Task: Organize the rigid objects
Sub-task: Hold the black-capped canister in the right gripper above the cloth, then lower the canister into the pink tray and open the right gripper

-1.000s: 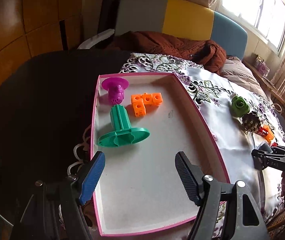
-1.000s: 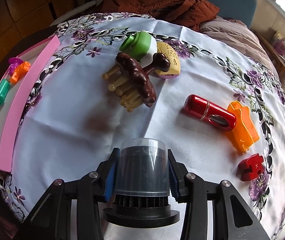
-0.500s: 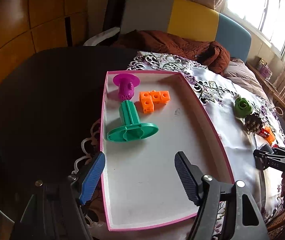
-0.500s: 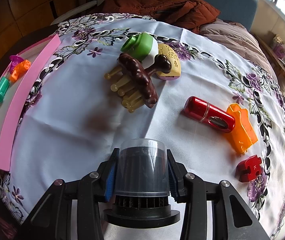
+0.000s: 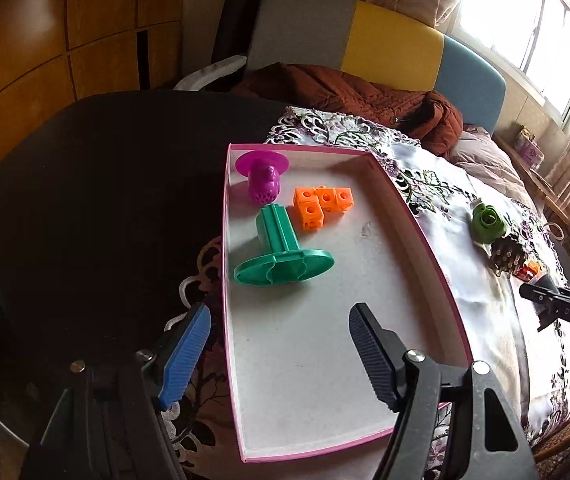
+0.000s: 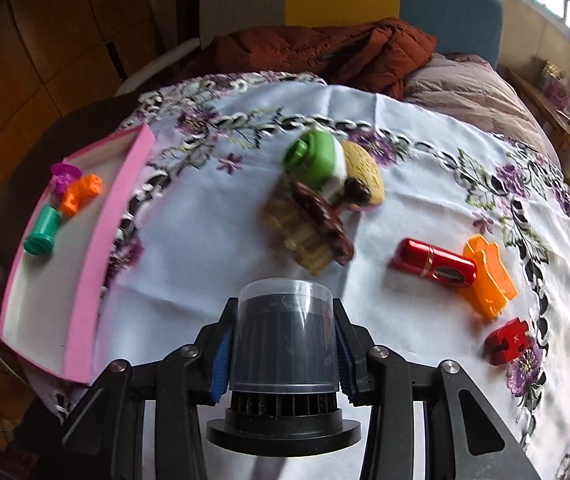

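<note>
Black plastic, capped by a clear dome, filled the right gripper (image 6: pixel 283 350): the canister (image 6: pixel 283 356) was clamped at its sides, likely so it could be carried to the pink tray (image 6: pixel 85 280) on the left. Its long axis ran along the fingers, dome pointing away over the tablecloth (image 6: pixel 213 272), flanged base toward the camera. The left gripper (image 5: pixel 277 354) hung wide open and empty over the tray's near end.
</note>
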Demonstrator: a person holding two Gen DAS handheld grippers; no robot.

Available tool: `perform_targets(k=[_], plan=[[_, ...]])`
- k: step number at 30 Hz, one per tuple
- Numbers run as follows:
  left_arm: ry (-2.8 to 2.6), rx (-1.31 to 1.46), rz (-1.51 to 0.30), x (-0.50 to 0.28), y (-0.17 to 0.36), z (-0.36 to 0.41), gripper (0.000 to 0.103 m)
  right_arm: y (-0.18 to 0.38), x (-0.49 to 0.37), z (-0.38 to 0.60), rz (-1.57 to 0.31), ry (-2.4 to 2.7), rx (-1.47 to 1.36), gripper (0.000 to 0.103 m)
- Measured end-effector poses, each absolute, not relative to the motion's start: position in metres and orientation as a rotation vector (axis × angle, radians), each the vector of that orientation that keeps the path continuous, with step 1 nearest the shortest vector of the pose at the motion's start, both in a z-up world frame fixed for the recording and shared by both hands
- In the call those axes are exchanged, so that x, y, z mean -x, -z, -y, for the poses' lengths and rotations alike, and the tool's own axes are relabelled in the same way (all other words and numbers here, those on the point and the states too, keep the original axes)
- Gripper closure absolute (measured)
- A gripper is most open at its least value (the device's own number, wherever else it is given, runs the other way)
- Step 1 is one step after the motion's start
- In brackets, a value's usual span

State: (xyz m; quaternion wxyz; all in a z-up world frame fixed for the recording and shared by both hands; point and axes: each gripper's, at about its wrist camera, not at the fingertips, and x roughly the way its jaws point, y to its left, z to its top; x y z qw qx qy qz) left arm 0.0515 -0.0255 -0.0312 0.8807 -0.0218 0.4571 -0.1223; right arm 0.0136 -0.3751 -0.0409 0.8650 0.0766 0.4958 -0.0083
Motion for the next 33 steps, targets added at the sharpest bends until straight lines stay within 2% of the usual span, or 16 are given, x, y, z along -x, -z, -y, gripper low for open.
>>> perform_targets(k=[7, 11, 20, 26, 29, 30, 33], plan=[[0.25, 0.102, -0.954, -0.055, 0.032, 0.011, 0.03, -0.007, -0.034, 0.303, -0.934, -0.191, -0.163, 0.06], [0.258, 0.116, -0.937, -0.054, 0.029, 0.005, 0.03, -0.017, -0.055, 0.253, -0.937, -0.327, -0.151, 0.06], [0.248, 0.146, -0.953, -0.056, 0.033, -0.01, 0.03, 0.043, -0.129, 0.169, -1.121, -0.336, -0.049, 0.06], [0.238, 0.165, -0.963, -0.056, 0.038, -0.017, 0.031, 0.068, -0.155, 0.156, -1.146, -0.281, -0.042, 0.059], [0.236, 0.165, -0.96, -0.056, 0.04, -0.018, 0.031, 0.07, -0.154, 0.16, -1.133, -0.282, -0.071, 0.05], [0.234, 0.165, -0.961, -0.057, 0.04, -0.018, 0.031, 0.068, -0.152, 0.162, -1.121, -0.283, -0.08, 0.042], [0.231, 0.169, -0.958, -0.056, 0.04, -0.019, 0.031, 0.059, -0.143, 0.166, -1.081, -0.285, -0.096, 0.038]])
